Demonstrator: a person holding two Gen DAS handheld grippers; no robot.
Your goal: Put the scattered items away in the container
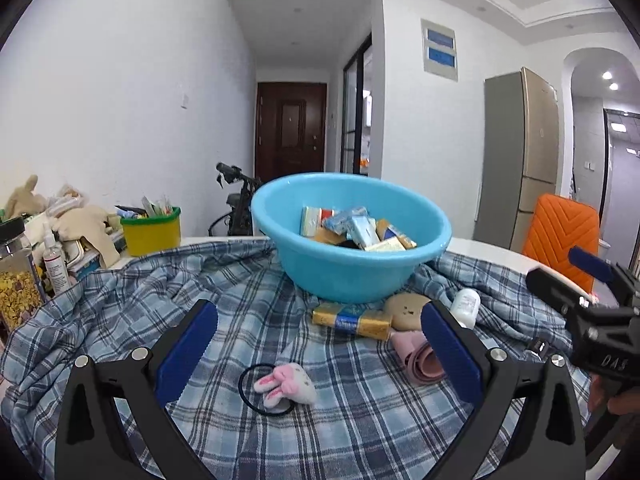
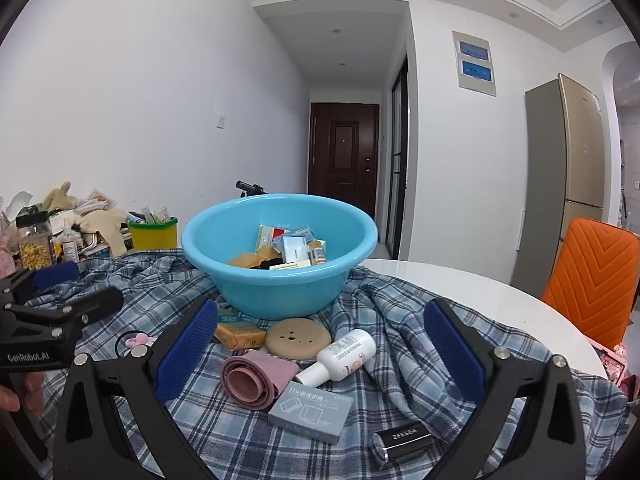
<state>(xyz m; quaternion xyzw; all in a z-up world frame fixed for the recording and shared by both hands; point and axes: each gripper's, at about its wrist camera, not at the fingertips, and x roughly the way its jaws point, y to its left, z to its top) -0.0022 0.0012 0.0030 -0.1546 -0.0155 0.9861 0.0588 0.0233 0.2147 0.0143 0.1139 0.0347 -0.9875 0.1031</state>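
A blue basin (image 1: 352,276) (image 2: 280,292) holding several small boxes stands on a plaid cloth (image 1: 248,320). In front of it lie a gold packet (image 1: 352,320) (image 2: 240,335), a tan disc (image 1: 406,310) (image 2: 298,338), a white bottle (image 1: 466,304) (image 2: 344,354), a pink roll (image 1: 420,356) (image 2: 256,380), a grey box (image 2: 310,412) and a black ZEESEA case (image 2: 404,438). A bunny hair tie (image 1: 284,388) lies between my left gripper's open, empty fingers. My left gripper (image 1: 320,354) hangs just above it. My right gripper (image 2: 320,354) is open and empty above the roll and bottle.
A yellow tub (image 1: 151,232), a jar (image 1: 16,280), a spray bottle (image 1: 54,260) and plush toys (image 1: 80,220) crowd the left side. An orange chair (image 2: 592,280) stands at the right by the white round table (image 2: 460,284).
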